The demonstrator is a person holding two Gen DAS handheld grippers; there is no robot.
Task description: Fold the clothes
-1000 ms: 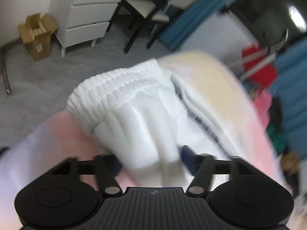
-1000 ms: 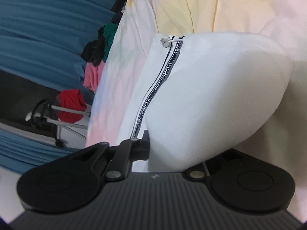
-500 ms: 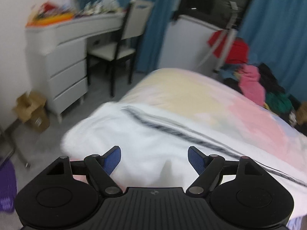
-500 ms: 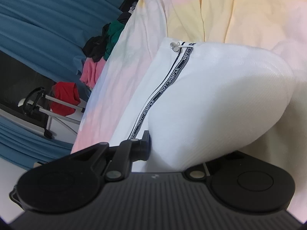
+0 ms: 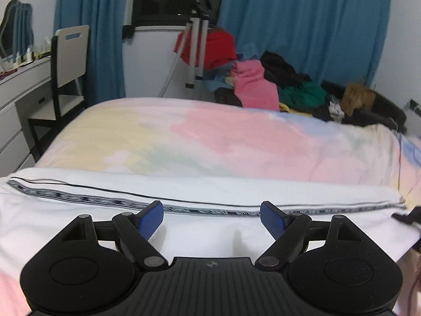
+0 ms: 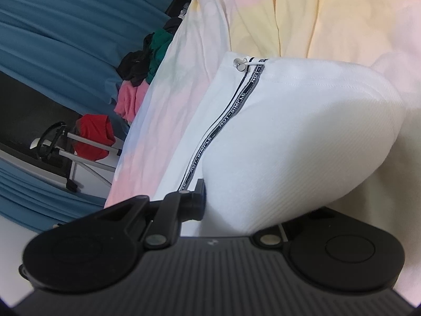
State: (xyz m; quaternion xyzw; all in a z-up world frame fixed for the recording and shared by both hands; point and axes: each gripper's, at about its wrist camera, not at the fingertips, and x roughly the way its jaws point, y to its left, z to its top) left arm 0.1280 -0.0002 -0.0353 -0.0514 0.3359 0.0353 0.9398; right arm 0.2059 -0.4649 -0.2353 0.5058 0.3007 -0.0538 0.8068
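White trousers (image 5: 105, 226) with a black-and-white lettered side stripe (image 5: 79, 197) lie stretched along the near edge of the bed. My left gripper (image 5: 211, 212) hovers over their middle, open, its blue pads (image 5: 151, 218) wide apart with nothing gripped. In the right wrist view the same trousers (image 6: 302, 142) bulge up from my right gripper (image 6: 229, 210), which is shut on the fabric. Its left finger (image 6: 194, 200) presses the cloth, and the other finger is hidden under it. A drawstring toggle (image 6: 240, 64) lies at the trousers' far end.
The bed has a pastel pink, yellow and blue cover (image 5: 223, 137). Behind it lies a pile of clothes (image 5: 276, 84), with a tripod (image 5: 194, 52) and blue curtains (image 5: 302, 26). A chair (image 5: 68, 65) and a white dresser (image 5: 15, 92) stand at the left.
My left gripper let go of the bunched end of the trousers, opened and swung sideways while rolling level. The trousers now lie flat. The right gripper kept its grip and place.
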